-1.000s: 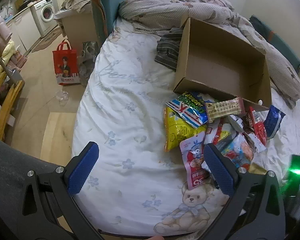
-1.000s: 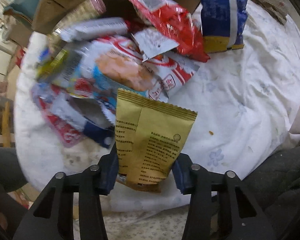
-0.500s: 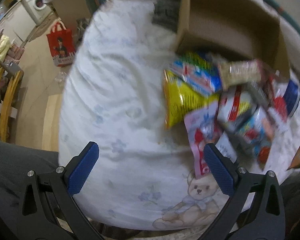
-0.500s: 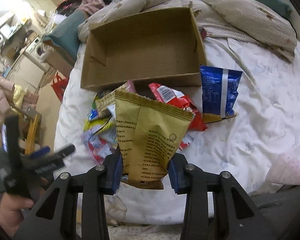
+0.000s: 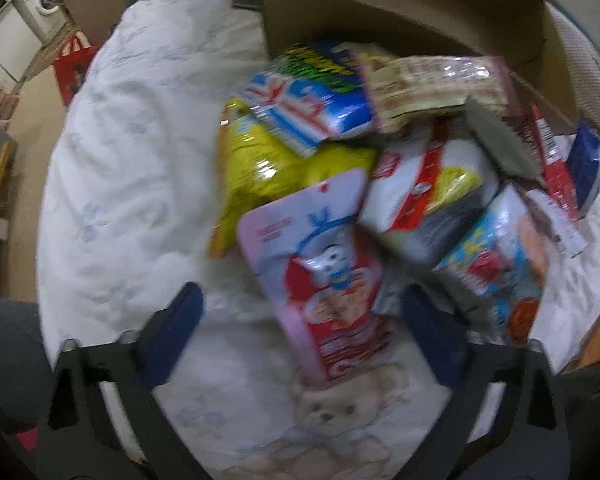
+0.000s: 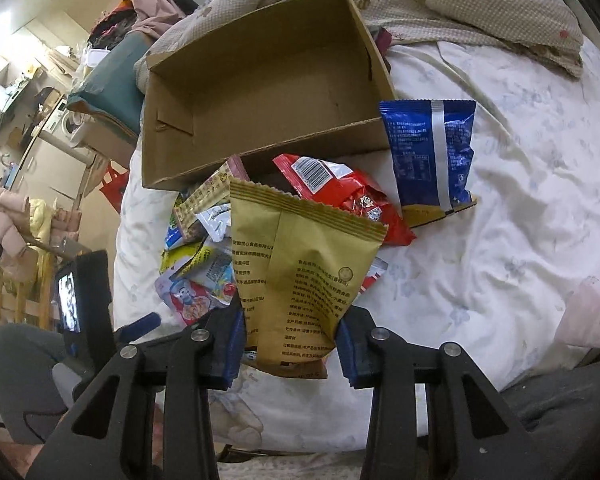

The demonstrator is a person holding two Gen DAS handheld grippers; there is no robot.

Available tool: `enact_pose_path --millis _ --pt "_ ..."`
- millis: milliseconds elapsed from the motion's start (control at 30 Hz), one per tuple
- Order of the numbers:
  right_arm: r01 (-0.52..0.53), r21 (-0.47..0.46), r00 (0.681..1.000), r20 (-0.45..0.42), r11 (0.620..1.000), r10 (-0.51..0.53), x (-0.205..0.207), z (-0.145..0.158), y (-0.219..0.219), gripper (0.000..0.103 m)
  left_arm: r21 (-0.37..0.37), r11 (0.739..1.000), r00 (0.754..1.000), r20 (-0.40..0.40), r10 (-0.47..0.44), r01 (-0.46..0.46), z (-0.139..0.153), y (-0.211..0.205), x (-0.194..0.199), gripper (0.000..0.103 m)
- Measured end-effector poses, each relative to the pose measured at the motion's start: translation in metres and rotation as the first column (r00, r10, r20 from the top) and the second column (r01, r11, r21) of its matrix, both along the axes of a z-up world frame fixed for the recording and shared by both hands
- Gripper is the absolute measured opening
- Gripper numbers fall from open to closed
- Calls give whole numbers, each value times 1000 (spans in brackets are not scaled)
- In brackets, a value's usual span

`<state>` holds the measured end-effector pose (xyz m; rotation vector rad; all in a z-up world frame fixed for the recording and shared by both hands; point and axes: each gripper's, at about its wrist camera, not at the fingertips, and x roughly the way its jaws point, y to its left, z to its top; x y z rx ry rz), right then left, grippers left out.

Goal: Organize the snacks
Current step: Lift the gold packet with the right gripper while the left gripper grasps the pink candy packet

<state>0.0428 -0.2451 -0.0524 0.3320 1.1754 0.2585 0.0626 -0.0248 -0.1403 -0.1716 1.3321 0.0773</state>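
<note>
Right gripper [image 6: 290, 350] is clamped on the gold snack bag [image 6: 300, 276], held above the bed [image 6: 500, 248] (near edge). Left gripper [image 5: 300, 336] hangs spread apart over the pink packet [image 5: 324, 272], snack pile against the cardboard box [image 6: 260, 80].

A gold snack bag [image 6: 300, 276] stood upright, pinched between the right fingers [image 6: 232, 344]; beyond them, mixed packets [image 6: 204, 240] lay heaped against an open cardboard box [image 6: 260, 92].

One open cardboard box [image 6: 268, 92] on a bed, roughly ten snack packets beside it, among them one gold packet [image 6: 300, 276], one blue packet [image 6: 430, 152] and one red packet [image 6: 340, 196].
</note>
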Motion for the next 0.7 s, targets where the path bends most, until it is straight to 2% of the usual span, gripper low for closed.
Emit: enact_pose_path --millis 67,100,167,200,267,367,533,700 --pt "-1 1 1000 3 1000 1 1 0 0 40 -19 1000 1000 5 -9 9 1 -2 -1 64" --pt "-2 1 1000 4 1000 2 1 0 0 40 -32 999 1000 3 -11 11 1 -2 -1 59" --pt "-3 1 1000 3 1000 3 1 0 1 40 -59 998 1000 1 -6 6 1 -2 -4 40" --pt "-4 2 1000 3 1000 4 1 0 1 40 -76 997 1000 1 3 -3 4 0 -6 39" --pt "-3 3 1000 4 1000 3 1 0 1 40 -106 994 1000 10 13 -12 10 2 -12 26" --pt "-1 2 1000 10 1000 1 1 1 1 40 -131 991 1000 28 -4 8 24 4 -19 11" --pt "1 4 1000 19 1000 -1 0 3 1 40 -116 993 998 53 -28 34 44 2 -26 8" --pt "-1 1 1000 19 1000 1 -2 3 2 40 -118 993 1000 21 -8 11 30 5 -16 13"
